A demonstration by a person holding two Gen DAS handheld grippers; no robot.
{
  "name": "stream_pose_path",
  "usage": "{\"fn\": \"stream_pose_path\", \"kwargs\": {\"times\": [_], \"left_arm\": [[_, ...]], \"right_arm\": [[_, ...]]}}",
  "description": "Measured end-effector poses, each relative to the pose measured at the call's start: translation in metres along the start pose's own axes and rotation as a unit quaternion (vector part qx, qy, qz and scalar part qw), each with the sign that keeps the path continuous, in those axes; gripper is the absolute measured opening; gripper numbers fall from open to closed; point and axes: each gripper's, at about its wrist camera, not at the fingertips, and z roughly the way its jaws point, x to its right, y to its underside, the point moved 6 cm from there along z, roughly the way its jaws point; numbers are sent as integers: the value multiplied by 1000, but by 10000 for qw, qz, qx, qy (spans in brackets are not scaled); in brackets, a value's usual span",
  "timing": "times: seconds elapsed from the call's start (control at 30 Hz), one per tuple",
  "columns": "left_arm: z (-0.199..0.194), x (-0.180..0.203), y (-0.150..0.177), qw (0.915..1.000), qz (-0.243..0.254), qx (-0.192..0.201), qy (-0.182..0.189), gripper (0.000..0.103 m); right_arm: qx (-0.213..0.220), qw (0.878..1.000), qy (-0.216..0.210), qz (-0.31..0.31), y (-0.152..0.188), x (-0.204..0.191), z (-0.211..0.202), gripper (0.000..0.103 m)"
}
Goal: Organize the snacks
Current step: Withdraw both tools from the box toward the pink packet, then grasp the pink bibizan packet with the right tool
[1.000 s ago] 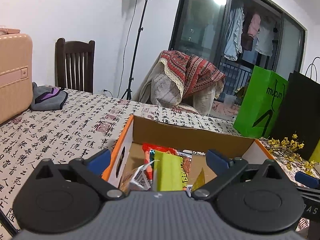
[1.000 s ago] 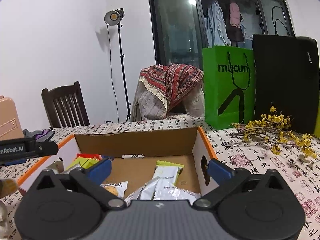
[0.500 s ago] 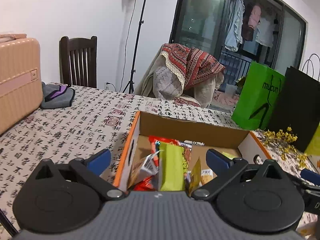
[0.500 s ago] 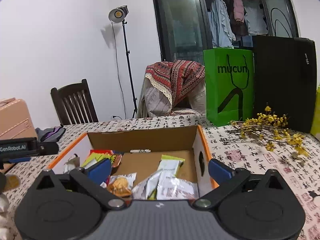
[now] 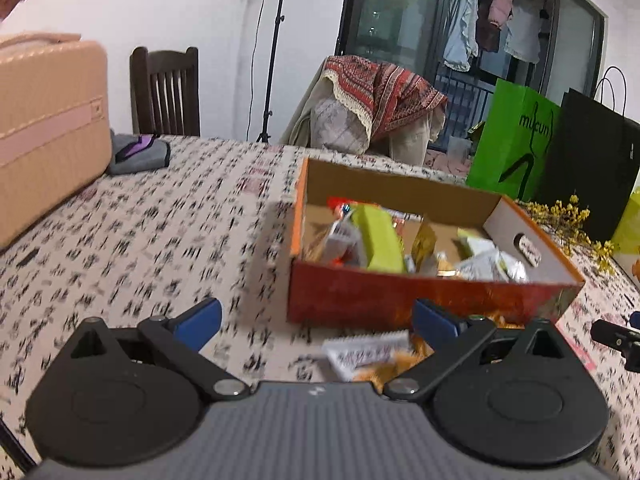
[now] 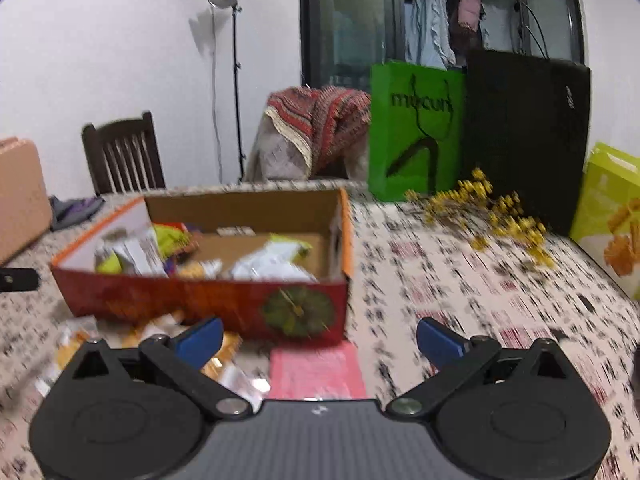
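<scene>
An open cardboard box [image 5: 400, 296] with red-orange sides [image 6: 200, 300] sits on the patterned tablecloth, holding several snack packets, among them a green pack [image 5: 378, 236] and white packs [image 6: 272, 260]. Loose snack packets lie on the cloth in front of the box: a white and orange one [image 5: 368, 352], several orange ones [image 6: 160, 332] and a pink packet [image 6: 316, 368]. My left gripper [image 5: 316, 320] is open and empty, short of the box's near wall. My right gripper [image 6: 320, 336] is open and empty above the pink packet.
A pink suitcase [image 5: 44, 128] and a grey pouch [image 5: 140, 154] lie at the left. A green bag [image 6: 416, 128], a black bag [image 6: 524, 132], yellow flowers [image 6: 492, 212] and a yellow-green bag [image 6: 612, 212] stand at the right. Chairs stand behind the table.
Both grippers have pulled back and risen from over the box. The box's near wall and the loose packets in front of it have come into view. Both stay open.
</scene>
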Motion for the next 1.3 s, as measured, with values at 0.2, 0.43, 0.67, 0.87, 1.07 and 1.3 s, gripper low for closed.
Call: {"fn": "stream_pose_path", "kwargs": {"times": [0.2,0.43,0.67,0.87,1.07,1.3], "left_arm": [[6,-17,19,9999,-148,61,-13,103],[13,-18,25,9998,-160,139,61,103],[14,-22,26,9994,-296,127,131,103],[15,-23,27,9993,-329,100,164,103],[14,-25,27,9991,-386,98,150,103],[15,-28,27,9988,-466,82,120,103]], "right_arm": [[-284,9992,142,226,24,16,6,103],[-478,9984,198,243,33,16,12,103],[-572,9982,197,-3,26,-2,23,103],[-840,9961,228,111,22,2,48,103],[-847,9948,-174,538,29,11,55,101],[-704,9950,-531,473,27,2,49,68]]}}
